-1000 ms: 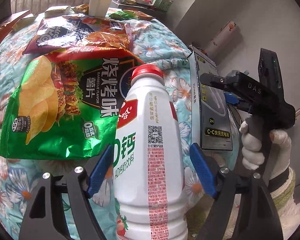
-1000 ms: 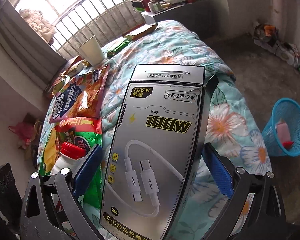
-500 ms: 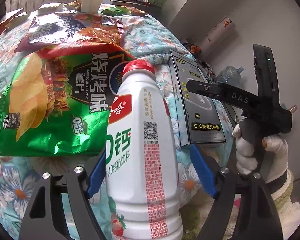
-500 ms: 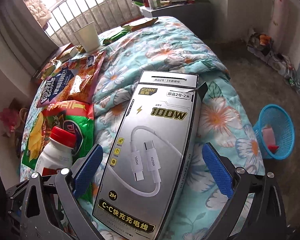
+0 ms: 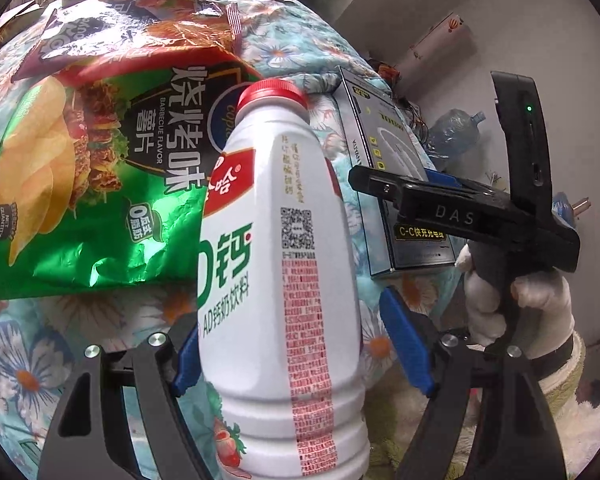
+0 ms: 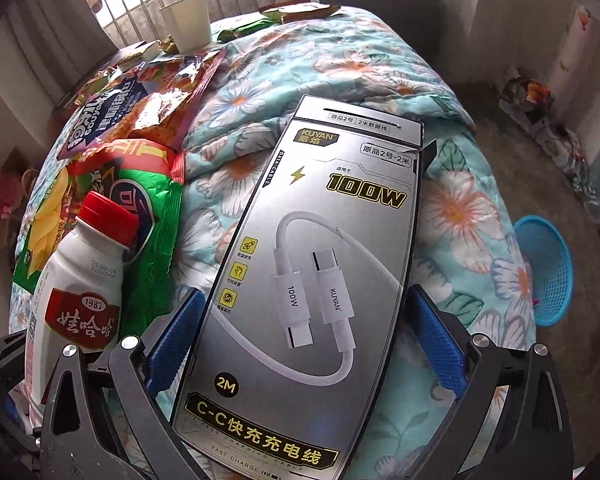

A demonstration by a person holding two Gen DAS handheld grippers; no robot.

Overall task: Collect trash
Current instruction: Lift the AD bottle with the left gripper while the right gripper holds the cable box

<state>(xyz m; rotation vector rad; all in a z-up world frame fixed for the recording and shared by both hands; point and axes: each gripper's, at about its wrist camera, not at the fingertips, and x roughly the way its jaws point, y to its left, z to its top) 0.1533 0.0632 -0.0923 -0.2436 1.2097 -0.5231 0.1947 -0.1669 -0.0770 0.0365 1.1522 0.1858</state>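
Note:
A white milk-drink bottle (image 5: 276,264) with a red cap stands between my left gripper's (image 5: 300,352) blue pads. The left pad touches it and the right pad stands a little off, so the jaws are open around it. A grey cable box (image 6: 312,272) lies between my right gripper's (image 6: 304,340) open pads; both pads stand just off its sides. The bottle also shows in the right wrist view (image 6: 80,292), and the box in the left wrist view (image 5: 396,184). A green chip bag (image 5: 88,176) lies behind the bottle.
A floral quilt (image 6: 340,72) covers the bed. An orange-purple snack bag (image 6: 140,108), a white paper cup (image 6: 188,20) and small wrappers (image 6: 244,28) lie farther back. A blue mesh bin (image 6: 548,272) stands on the floor to the right of the bed.
Both grippers have drawn back and risen a little. The bottle and the box look farther along the fingers, and the pads stay open around them.

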